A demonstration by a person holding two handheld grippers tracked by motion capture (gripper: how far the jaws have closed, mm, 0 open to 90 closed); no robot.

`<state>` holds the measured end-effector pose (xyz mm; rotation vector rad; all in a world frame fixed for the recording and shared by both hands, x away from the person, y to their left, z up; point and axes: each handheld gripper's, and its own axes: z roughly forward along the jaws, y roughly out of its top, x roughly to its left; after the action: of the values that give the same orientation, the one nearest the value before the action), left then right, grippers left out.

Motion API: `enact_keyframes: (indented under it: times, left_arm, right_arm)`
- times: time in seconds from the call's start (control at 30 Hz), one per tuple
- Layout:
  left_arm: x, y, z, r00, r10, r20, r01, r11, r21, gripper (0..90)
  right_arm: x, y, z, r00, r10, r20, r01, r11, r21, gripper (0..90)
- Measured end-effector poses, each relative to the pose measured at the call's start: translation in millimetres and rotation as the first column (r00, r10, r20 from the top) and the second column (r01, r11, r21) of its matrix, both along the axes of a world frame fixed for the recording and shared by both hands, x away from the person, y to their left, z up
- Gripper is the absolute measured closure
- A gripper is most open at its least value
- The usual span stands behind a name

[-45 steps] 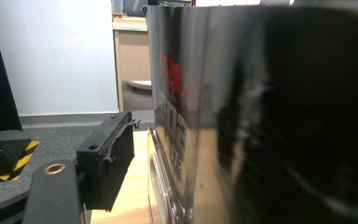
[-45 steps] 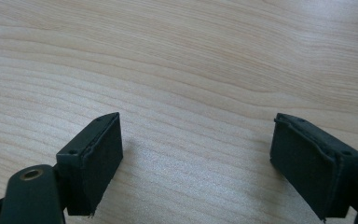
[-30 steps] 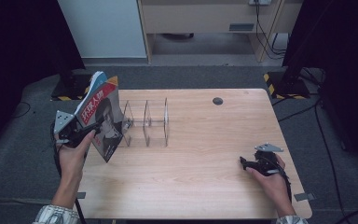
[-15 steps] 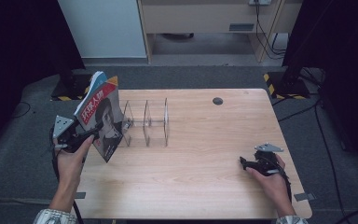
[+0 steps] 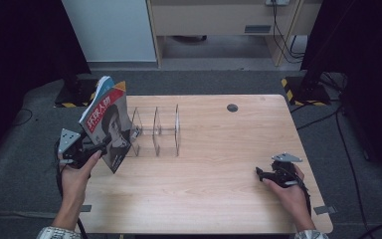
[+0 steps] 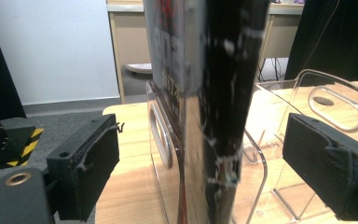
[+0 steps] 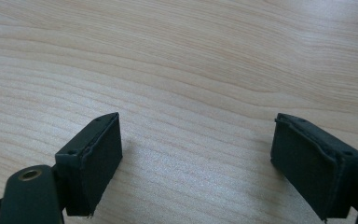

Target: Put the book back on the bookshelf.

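one magazine at the rack's left end

standing tilted at the left end of the clear acrylic divider rack (image 5: 156,130), on the pale wooden tabletop (image 5: 219,174): glossy magazine with a red-and-white cover and a portrait (image 5: 108,124). seen edge-on between the jaws of the left gripper (image 6: 214,158), its dark spine running up the middle of the left gripper view, against a clear rack panel. jaws spread wide, well clear of the magazine on both sides, touching nothing. resting low over bare wood near the front right corner, well apart from the rack: right gripper (image 7: 196,158), likewise spread, pinching nothing.
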<state>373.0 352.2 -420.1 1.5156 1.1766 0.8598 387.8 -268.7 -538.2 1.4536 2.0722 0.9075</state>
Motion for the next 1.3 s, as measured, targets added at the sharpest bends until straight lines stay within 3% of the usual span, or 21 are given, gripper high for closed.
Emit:
enact_keyframes:
  times: [0.83, 1.3]
  left_arm:
    - [-20.5, 4.6, -19.1, 0.9971, -0.026, -0.072, 0.026, 0.9997, 0.002, 8.4]
    - [-39.0, -1.5, -35.3, 0.9901, -0.068, -0.123, 0.074, 0.9962, 0.046, 7.9]
  right_arm:
    - [-0.2, 0.2, 0.0, 1.0, 0.004, 0.001, -0.004, 1.0, -0.001, 16.7]
    - [-0.7, 0.5, 0.1, 0.9999, 0.011, 0.002, -0.011, 1.0, 0.0, 16.7]
